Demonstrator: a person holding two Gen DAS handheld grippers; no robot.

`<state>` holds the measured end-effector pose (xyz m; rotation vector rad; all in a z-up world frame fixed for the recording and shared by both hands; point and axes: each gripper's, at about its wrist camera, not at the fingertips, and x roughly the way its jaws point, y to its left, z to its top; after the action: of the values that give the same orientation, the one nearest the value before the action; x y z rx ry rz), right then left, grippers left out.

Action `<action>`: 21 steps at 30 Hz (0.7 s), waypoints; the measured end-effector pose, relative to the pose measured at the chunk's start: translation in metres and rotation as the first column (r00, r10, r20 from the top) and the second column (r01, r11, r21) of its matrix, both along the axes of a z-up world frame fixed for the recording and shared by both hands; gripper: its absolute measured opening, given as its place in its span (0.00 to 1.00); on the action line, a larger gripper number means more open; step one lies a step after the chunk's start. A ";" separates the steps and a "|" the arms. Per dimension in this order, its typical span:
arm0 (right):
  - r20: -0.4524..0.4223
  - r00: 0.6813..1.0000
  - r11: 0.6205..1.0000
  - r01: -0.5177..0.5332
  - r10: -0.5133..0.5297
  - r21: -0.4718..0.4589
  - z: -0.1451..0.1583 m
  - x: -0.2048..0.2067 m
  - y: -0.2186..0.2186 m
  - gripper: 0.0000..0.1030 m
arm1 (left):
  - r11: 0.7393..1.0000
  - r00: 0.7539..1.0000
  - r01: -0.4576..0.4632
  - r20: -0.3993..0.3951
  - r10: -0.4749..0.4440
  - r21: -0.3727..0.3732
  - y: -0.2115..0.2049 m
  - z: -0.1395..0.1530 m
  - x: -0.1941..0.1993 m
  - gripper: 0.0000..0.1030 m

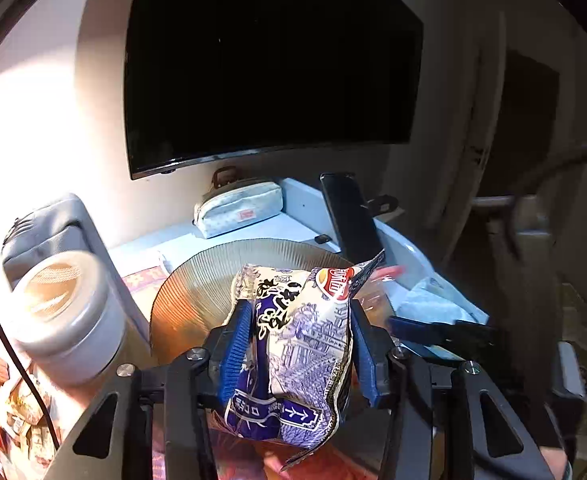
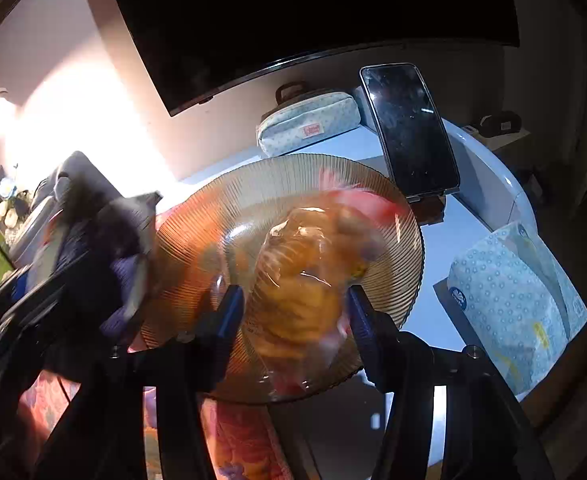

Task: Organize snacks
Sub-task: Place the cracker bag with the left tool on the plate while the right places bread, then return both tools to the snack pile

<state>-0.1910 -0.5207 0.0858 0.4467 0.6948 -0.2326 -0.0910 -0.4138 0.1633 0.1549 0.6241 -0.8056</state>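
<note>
My left gripper [image 1: 299, 312] is shut on a white and purple snack packet [image 1: 305, 340], which stands upright between the blue pads, just in front of a ribbed amber glass plate [image 1: 197, 288]. In the right wrist view, my right gripper [image 2: 295, 300] hangs over the same plate [image 2: 221, 200]. A clear bag of golden snacks with a red top [image 2: 305, 264] lies blurred between the gripper's spread pads, with a slim gap at the left pad, so the gripper is open. The purple packet [image 2: 125, 240] shows blurred at the plate's left edge.
A dark TV [image 1: 269, 60] hangs on the wall behind. A pale pencil pouch [image 1: 239, 210] and a phone on a stand [image 2: 409, 128] sit past the plate. A tissue pack [image 2: 513, 292] lies right, with a grey jar [image 1: 65, 312] and several loose packets [image 1: 13, 400] left.
</note>
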 end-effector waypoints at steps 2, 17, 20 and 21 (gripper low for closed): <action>0.008 1.000 1.000 0.005 -0.005 -0.010 0.003 -0.005 -0.001 0.59 | 1.000 1.000 -0.007 0.011 0.007 0.003 -0.003 0.001 0.002 0.51; 0.064 0.997 0.999 -0.042 0.040 0.022 0.022 -0.034 0.022 0.59 | 0.987 0.999 0.003 0.038 0.003 -0.162 0.072 0.050 -0.021 0.62; 0.081 0.992 0.996 -0.092 0.092 0.003 0.029 -0.042 0.045 0.59 | 0.983 0.999 -0.001 0.045 0.009 -0.182 0.102 0.061 -0.031 0.62; 0.086 0.990 0.994 -0.112 0.112 -0.005 0.030 -0.043 0.052 0.59 | 0.982 0.999 -0.007 0.047 0.016 -0.187 0.113 0.064 -0.033 0.62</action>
<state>-0.2344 -0.4690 0.1159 0.4142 0.6334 -0.1071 -0.1243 -0.3009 0.2277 -0.0012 0.5001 -0.8422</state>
